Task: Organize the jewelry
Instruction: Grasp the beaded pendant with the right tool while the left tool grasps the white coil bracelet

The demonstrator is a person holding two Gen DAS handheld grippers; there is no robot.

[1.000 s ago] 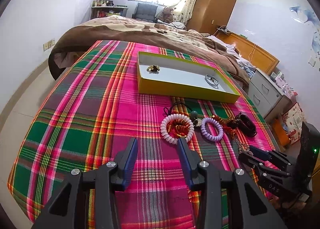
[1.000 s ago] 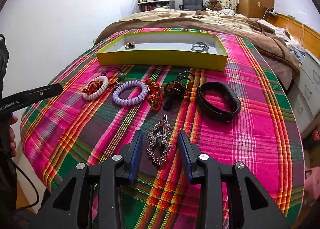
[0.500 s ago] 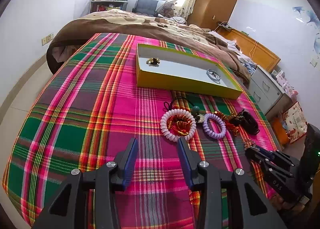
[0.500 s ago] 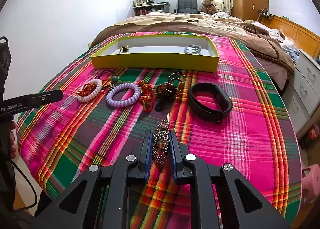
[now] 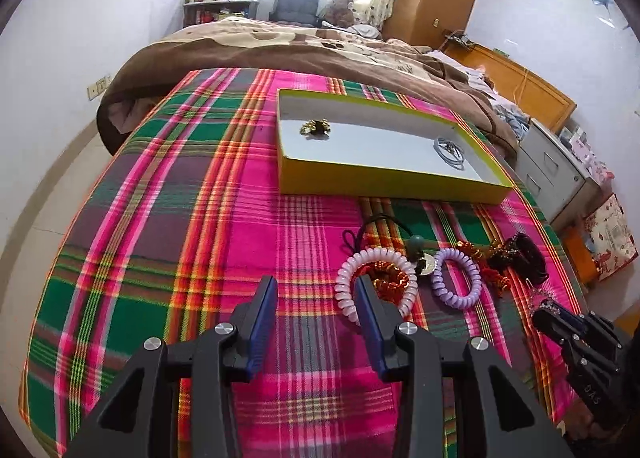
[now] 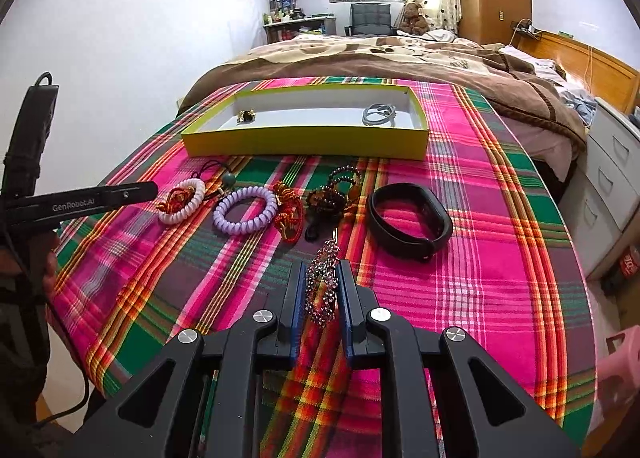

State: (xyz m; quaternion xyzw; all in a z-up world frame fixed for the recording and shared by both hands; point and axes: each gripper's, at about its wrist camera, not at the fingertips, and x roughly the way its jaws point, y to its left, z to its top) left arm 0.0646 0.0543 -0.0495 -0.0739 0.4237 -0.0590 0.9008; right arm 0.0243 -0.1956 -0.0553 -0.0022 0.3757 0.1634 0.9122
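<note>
Pinching a rhinestone hair clip point(image 6: 321, 286), the right hand-held gripper point(image 6: 320, 298) is nearly closed; the left hand-held gripper point(image 5: 316, 312) gapes empty.

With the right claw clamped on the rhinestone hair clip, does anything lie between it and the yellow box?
Yes. The right claw holds the rhinestone hair clip, and a brown bead bracelet and a red braided cord lie on the cloth between it and the yellow box. They lie flat, so carrying the clip above them should clear.

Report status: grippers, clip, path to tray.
Right gripper shut on clip. Left gripper open, empty. Tray ahead; bracelets between.
</note>
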